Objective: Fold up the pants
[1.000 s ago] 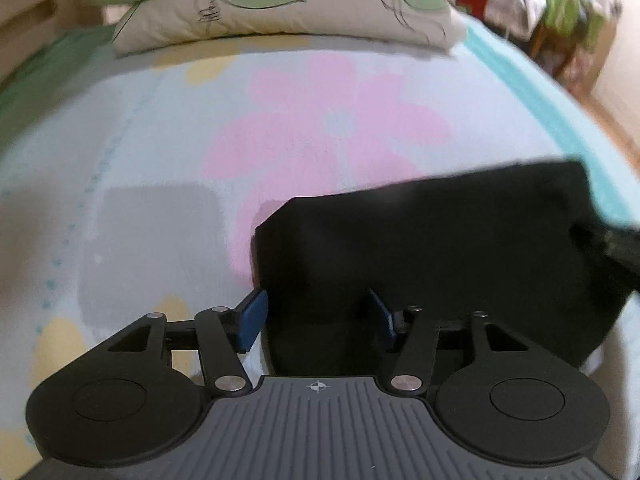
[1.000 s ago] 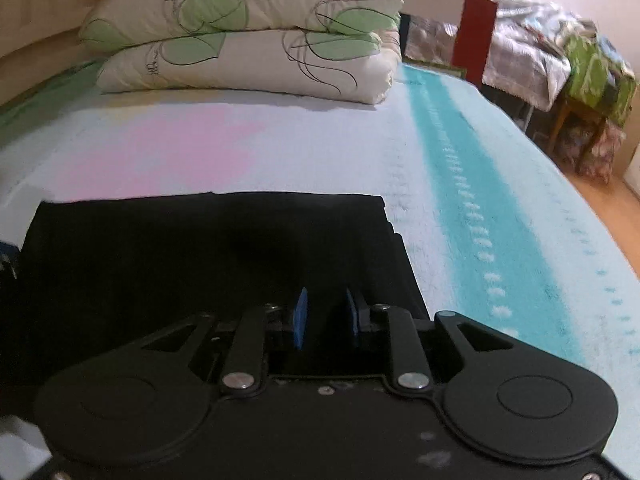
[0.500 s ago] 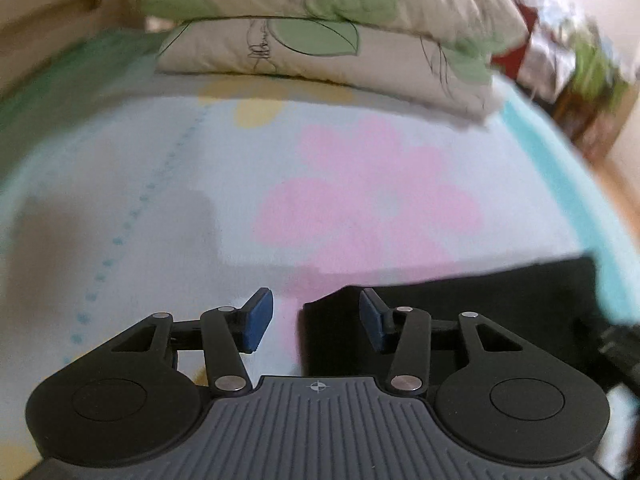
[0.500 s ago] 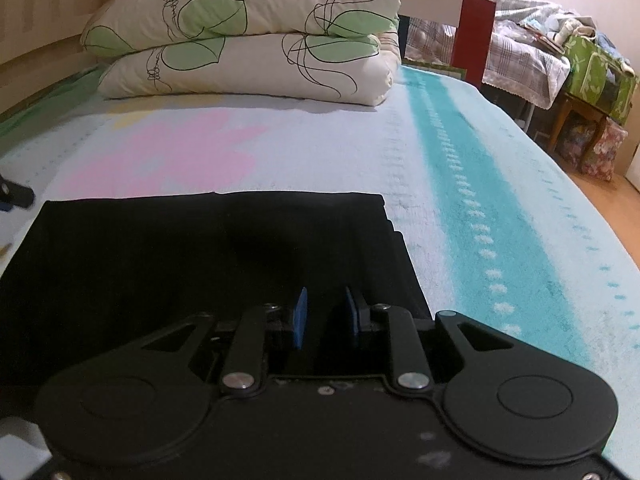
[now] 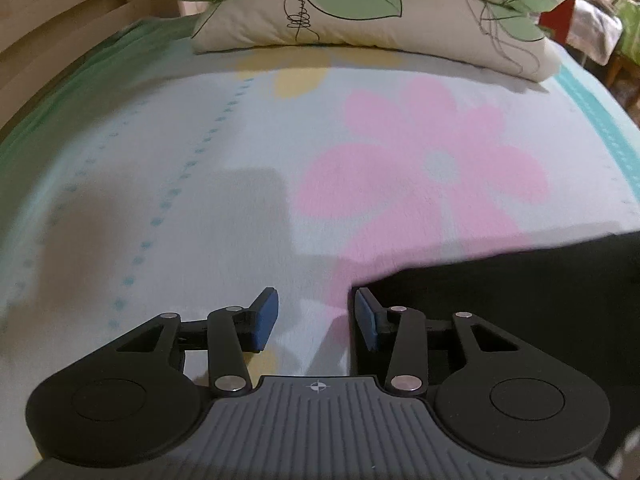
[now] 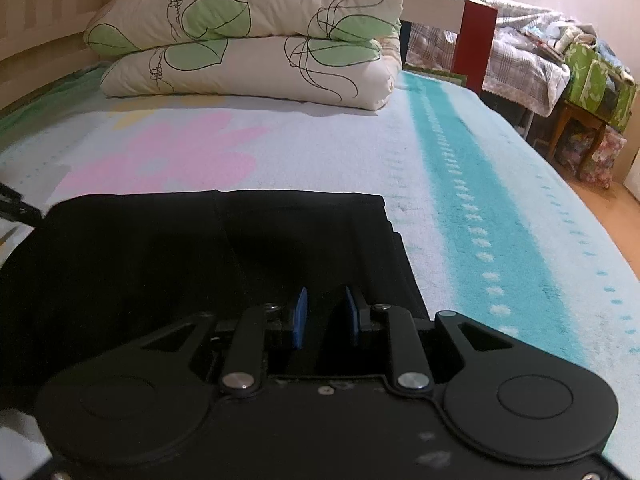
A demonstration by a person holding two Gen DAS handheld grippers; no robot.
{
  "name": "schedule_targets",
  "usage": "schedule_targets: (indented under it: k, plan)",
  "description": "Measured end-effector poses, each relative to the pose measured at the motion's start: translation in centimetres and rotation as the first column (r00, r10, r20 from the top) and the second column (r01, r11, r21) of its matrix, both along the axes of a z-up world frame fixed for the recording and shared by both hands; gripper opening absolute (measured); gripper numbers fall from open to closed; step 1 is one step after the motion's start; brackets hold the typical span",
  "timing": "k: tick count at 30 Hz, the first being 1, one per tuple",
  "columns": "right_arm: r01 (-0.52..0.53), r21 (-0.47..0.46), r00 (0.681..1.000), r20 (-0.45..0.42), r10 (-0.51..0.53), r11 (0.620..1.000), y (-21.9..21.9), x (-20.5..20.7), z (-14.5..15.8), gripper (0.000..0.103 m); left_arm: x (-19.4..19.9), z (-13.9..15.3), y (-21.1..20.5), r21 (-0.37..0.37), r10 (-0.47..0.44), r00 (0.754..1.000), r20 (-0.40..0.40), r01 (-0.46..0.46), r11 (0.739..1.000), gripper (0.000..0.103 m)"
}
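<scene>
Black pants [image 6: 200,272] lie flat on the bed [image 6: 480,208], already folded into a compact rectangle, near the foot-end edge closest to me and on the side of the teal stripe. Layered edges show at the stack's right side, so I judge at least one fold is in.

Left gripper [image 5: 316,320]: jaws spread wide, holding nothing. It sits just off the pants' left corner [image 5: 500,300], right pad touching or just beside the cloth edge, left pad over bare bedspread. I read that as released and clear of the fabric, or lined up to take that corner.

Right gripper [image 6: 324,316]: jaws narrowly parted, low over the near right part of the pants. Dark cloth fills the gap between the pads, but I cannot tell whether any of it is pinched or merely lies beneath. Its position suits pinning the stack so it does not slide on the fleece.

Two stacked pillows [image 6: 248,44] rest at the head end, well apart from the work. A pink flower print [image 5: 424,168] lies just beyond the pants' far edge.

Judgement: fold close to finished; a final fold or smoothing may remain.
</scene>
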State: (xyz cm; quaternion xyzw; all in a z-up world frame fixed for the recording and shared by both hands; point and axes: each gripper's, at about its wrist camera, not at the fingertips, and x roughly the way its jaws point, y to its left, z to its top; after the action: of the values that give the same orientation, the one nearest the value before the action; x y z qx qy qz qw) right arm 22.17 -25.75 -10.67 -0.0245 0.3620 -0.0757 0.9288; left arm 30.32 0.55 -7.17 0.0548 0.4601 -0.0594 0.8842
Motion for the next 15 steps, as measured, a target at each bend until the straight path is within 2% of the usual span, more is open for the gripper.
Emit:
schedule_targets:
  k: [6, 9, 13, 15]
  plan:
    - [-0.058, -0.188, 0.998, 0.027, 0.064, 0.980, 2.0, -2.6, -0.4, 0.025, -5.3, 0.0, 0.5, -0.007, -0.074, 0.997, -0.003, 0.074, 0.997, 0.049]
    - [-0.056, -0.186, 0.998, 0.027, 0.062, 0.981, 1.9, -3.4, -0.1, 0.025, -6.8, -0.5, 0.4, -0.017, -0.111, 0.994, -0.015, 0.110, 0.994, 0.052]
    - [-0.056, -0.157, 0.998, 0.003, 0.057, 0.986, 1.4, -3.6, 0.5, 0.026, -7.1, -0.7, 0.2, -0.018, -0.116, 0.993, -0.022, 0.116, 0.993, 0.056]
    - [-0.058, -0.131, 0.998, -0.003, 0.058, 0.990, 1.2, -3.6, 1.2, 0.031, -6.8, -0.7, 0.3, -0.036, -0.113, 0.993, -0.039, 0.112, 0.993, 0.057]
